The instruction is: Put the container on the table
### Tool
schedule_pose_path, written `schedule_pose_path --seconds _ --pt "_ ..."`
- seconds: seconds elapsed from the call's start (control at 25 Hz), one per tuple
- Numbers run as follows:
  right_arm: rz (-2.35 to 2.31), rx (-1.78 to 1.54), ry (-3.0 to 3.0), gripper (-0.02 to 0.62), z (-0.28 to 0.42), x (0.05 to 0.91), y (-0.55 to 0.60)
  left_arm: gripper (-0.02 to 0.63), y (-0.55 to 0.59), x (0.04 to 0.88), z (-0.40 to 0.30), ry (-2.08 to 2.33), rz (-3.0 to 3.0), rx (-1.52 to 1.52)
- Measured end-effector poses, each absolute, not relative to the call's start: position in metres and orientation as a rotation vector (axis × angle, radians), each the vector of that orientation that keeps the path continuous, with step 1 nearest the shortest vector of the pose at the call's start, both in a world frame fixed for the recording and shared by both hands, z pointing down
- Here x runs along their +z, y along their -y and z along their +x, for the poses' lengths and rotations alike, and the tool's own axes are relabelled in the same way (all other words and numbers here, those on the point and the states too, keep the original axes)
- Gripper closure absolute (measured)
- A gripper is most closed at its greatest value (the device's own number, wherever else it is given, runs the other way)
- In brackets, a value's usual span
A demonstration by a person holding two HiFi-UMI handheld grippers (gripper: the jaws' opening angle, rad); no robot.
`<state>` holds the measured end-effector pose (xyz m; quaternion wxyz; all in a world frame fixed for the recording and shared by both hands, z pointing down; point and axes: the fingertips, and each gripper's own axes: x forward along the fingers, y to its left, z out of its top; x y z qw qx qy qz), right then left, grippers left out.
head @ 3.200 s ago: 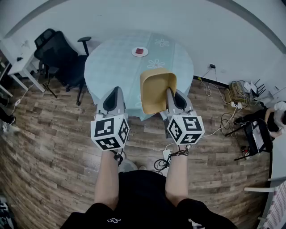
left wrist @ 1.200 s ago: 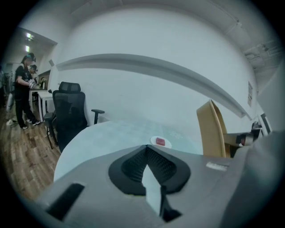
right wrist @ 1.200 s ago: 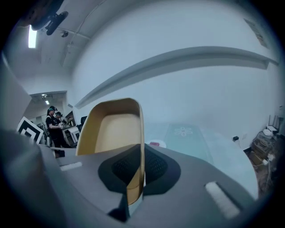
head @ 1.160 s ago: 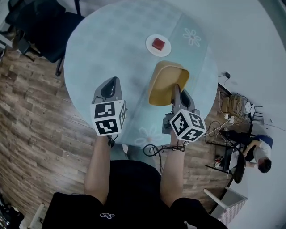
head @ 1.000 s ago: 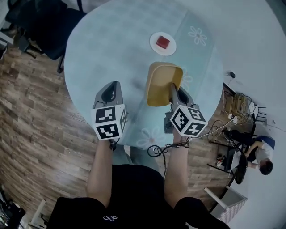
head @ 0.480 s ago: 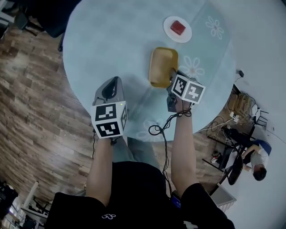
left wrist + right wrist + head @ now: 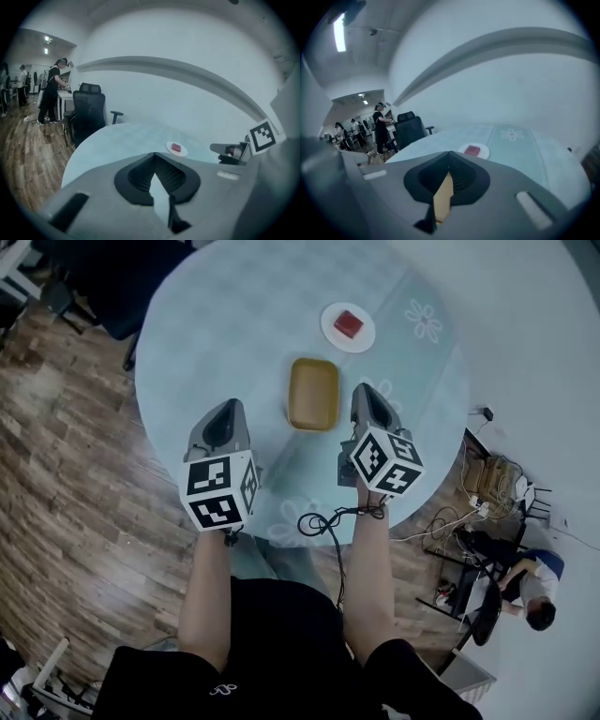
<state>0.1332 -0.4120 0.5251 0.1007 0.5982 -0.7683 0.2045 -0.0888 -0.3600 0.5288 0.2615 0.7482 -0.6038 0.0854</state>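
One shallow rectangular container (image 7: 313, 394) sits on the round table (image 7: 225, 324).

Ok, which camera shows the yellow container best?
The head view: the whole yellow container lies flat on the table. The right gripper view shows only a yellow sliver of it; the left gripper view shows none.

One round table (image 7: 225, 324) bears one yellow container (image 7: 313, 393), one white plate (image 7: 330, 322) and one red block (image 7: 349, 324), with two grippers, the left gripper (image 7: 228, 407) and the right gripper (image 7: 365, 392), near.
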Motion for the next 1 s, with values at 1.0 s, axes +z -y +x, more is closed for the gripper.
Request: schedule_pose_path --seconds 1.0 --pt "1.906 -0.021 2.618 0.586 0.206 0.285 0.293 0.604 0.3 0.267 0.006 1.881 2.505 -0.104"
